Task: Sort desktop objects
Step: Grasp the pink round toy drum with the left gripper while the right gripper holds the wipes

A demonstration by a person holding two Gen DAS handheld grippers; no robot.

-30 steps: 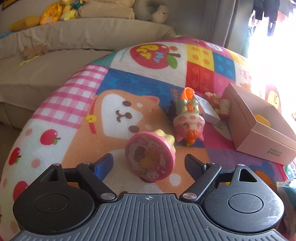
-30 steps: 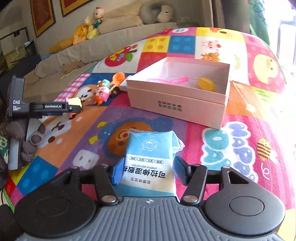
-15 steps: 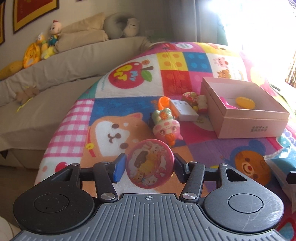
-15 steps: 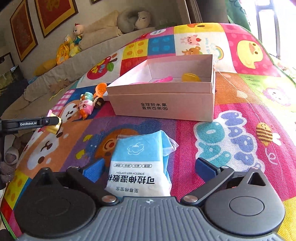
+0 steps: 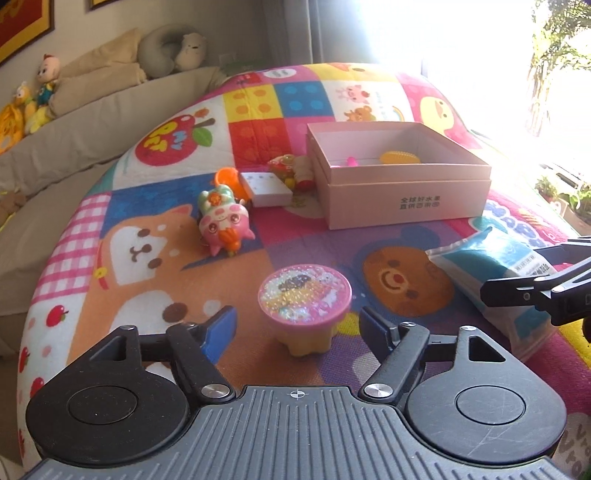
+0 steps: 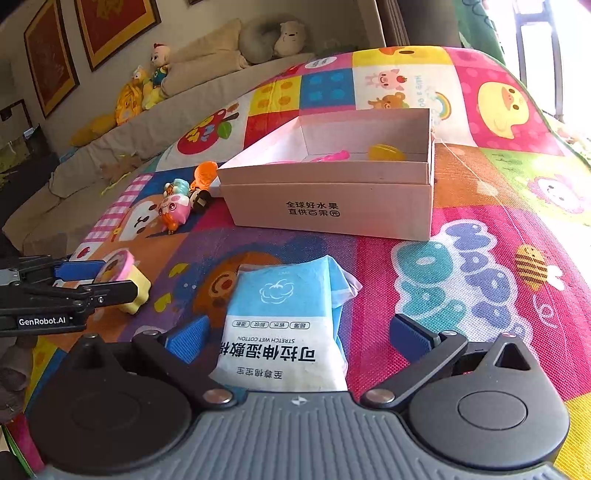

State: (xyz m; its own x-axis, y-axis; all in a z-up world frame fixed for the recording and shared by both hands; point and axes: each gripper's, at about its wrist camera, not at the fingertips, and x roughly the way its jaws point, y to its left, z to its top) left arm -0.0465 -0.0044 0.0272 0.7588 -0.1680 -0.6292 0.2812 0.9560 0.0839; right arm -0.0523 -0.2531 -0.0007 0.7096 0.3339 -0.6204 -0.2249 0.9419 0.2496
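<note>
Pink-lidded and upright on the play mat (image 5: pixel 258 92) near its front edge, the toy cup (image 5: pixel 305 301) stands free between the left gripper (image 5: pixel 297 325)'s opening jaws, while the right gripper (image 6: pixel 295 338) gapes unclenched around the wipes pack (image 6: pixel 286 321), presumably poised to lift it toward the box (image 6: pixel 328 206).

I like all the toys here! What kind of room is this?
Probably a living room at home: a colourful cartoon play mat, a beige sofa with stuffed toys on it, and framed pictures on the wall.
</note>
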